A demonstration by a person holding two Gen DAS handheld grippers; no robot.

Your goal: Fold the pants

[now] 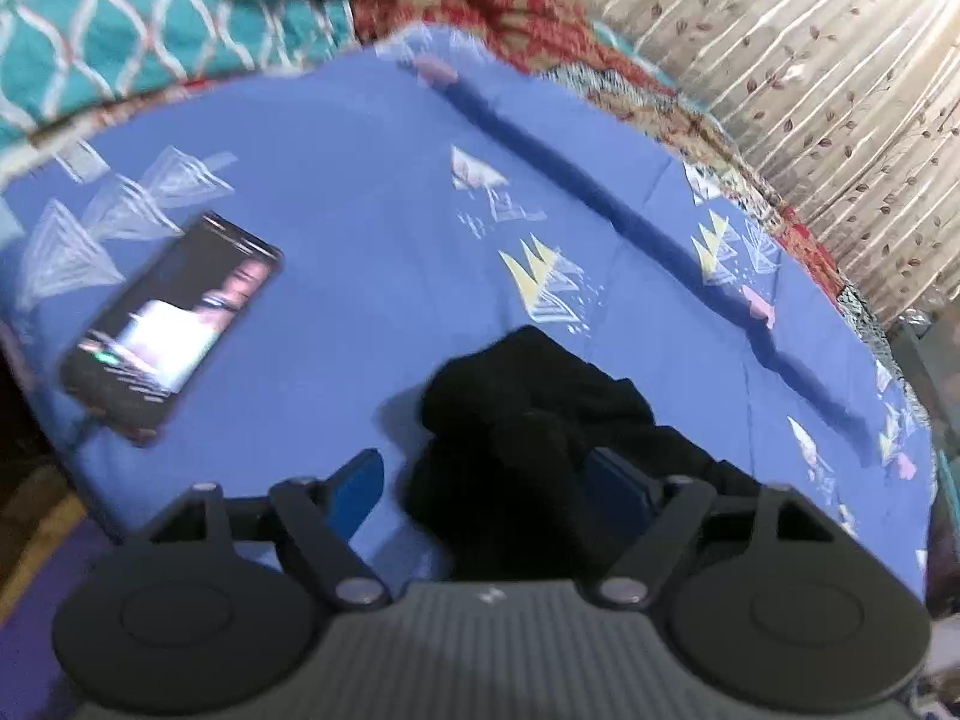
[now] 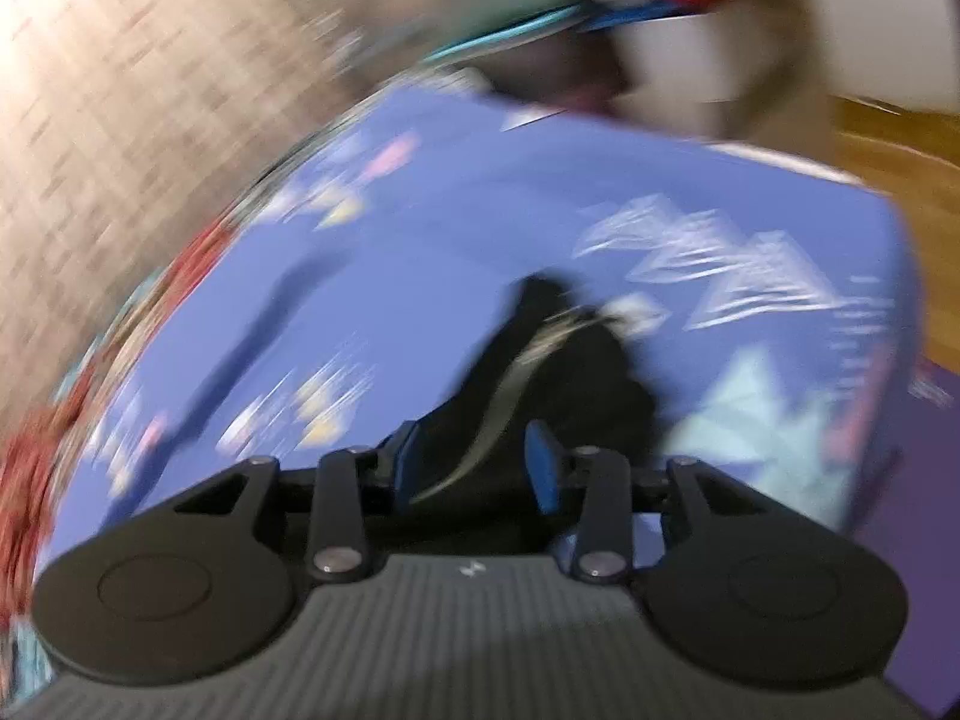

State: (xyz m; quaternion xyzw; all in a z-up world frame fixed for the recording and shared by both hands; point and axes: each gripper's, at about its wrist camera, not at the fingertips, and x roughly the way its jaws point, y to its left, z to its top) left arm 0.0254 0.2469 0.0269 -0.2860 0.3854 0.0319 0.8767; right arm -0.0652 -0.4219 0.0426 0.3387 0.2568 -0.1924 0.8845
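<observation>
Blue sheet (image 1: 372,138) with sailboat prints covers the bed; patterned curtain (image 1: 840,60) behind, phone (image 1: 174,324) lying well left of the work. Black pants (image 1: 528,420) sit bunched on the sheet directly ahead of both tools. Left gripper (image 1: 486,480): jaws wide, cloth between but pads not pressing. Right gripper (image 2: 477,462): jaws partly open around dark cloth; blur hides any contact. Judged progress: a compact bundle, final tidying possibly left. No legible writing; phone screen unreadable.
</observation>
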